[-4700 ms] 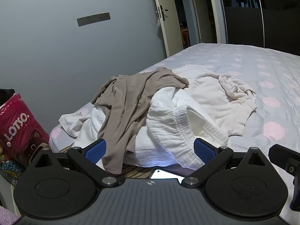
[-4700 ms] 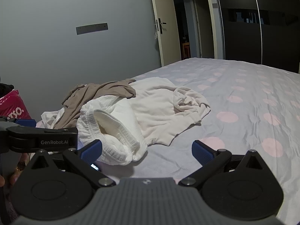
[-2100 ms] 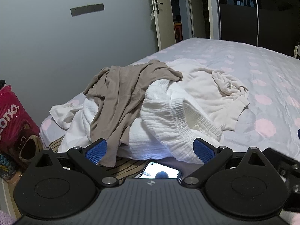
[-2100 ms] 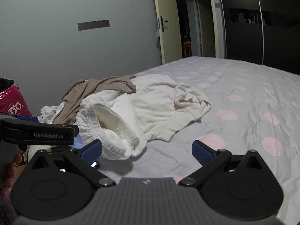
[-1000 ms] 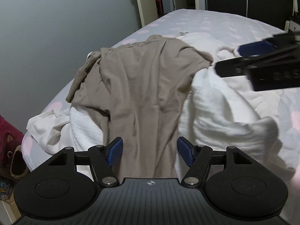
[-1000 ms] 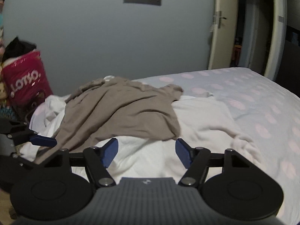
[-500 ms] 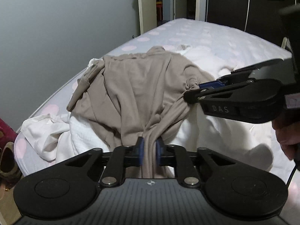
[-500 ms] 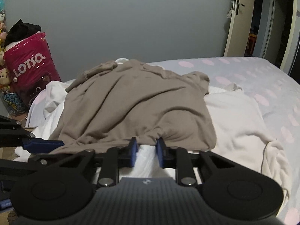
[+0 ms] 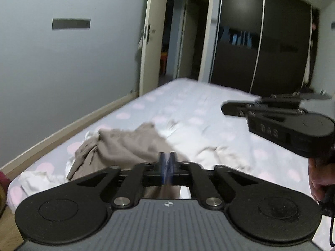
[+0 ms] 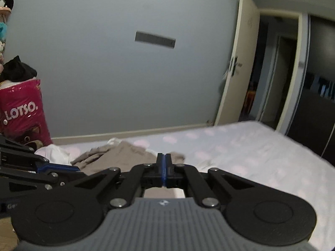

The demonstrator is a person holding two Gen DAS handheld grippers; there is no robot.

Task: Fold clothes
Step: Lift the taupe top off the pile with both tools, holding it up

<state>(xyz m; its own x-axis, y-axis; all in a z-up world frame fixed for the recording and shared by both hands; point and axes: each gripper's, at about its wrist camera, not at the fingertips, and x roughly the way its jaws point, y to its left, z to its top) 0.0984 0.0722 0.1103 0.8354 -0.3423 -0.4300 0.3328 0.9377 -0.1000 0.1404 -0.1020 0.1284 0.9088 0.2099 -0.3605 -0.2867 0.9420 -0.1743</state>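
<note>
A brown garment (image 9: 129, 144) lies on a heap of white clothes (image 9: 209, 138) at the near end of the bed (image 9: 188, 104). My left gripper (image 9: 167, 159) is shut on the garment's near edge, and brown cloth hangs under its fingers. In the right wrist view my right gripper (image 10: 164, 160) is shut too, with the brown garment (image 10: 121, 156) reaching its tips and showing below them. From the left wrist view the right gripper (image 9: 225, 107) hovers above the bed at the right, its tip blurred. The left gripper (image 10: 77, 169) shows at the left edge.
The bed's sheet (image 10: 251, 146) is pale with pink spots. A red Lotso bag (image 10: 23, 113) stands by the grey wall at the left. An open door (image 10: 236, 62) and a dark wardrobe (image 9: 261, 52) are beyond. A hand (image 9: 318, 173) holds the right gripper.
Both grippers went from open to shut on the brown garment's edges, then rose. The views now tip up toward the wall and door, with the clothes lower in frame.
</note>
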